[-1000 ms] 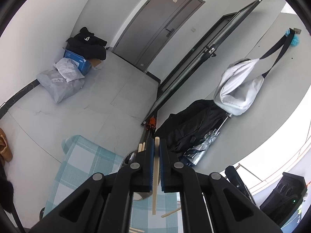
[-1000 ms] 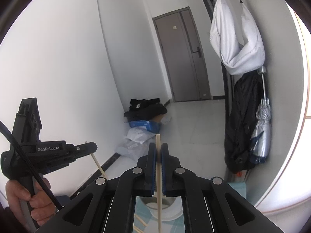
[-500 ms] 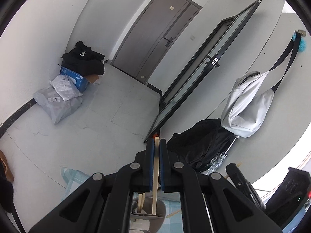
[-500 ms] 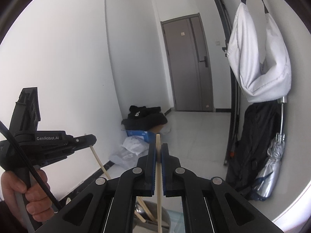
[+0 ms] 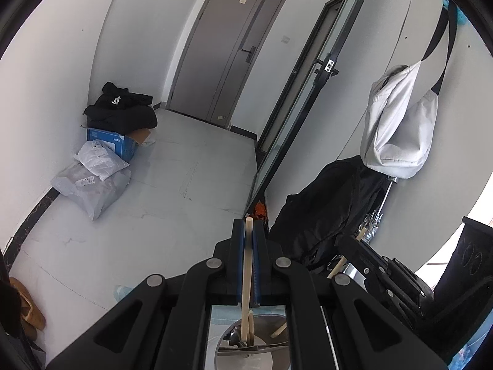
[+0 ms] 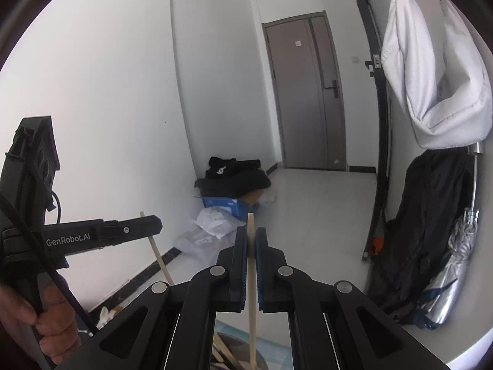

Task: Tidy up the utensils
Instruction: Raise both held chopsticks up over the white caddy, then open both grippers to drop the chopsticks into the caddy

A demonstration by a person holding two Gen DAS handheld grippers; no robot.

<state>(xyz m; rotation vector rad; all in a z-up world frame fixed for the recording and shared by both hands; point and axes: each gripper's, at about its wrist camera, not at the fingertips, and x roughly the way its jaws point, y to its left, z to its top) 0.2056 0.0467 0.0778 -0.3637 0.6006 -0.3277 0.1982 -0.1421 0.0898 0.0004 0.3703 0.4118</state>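
Over the metal cup (image 5: 246, 342), the left tool (image 5: 249, 231) pinches a chopstick (image 5: 247, 277) whose lower end hangs inside the rim, beside utensils already standing there; the right tool (image 6: 252, 240) likewise pinches its own chopstick (image 6: 252, 293), whose tip hangs above the same cup's mouth (image 6: 237, 351) (only partly seen, low in that view). The step in hand looks like delivery of the sticks. Next, each tool should probably lower a little, then spread so its stick drops in without knocking the others.
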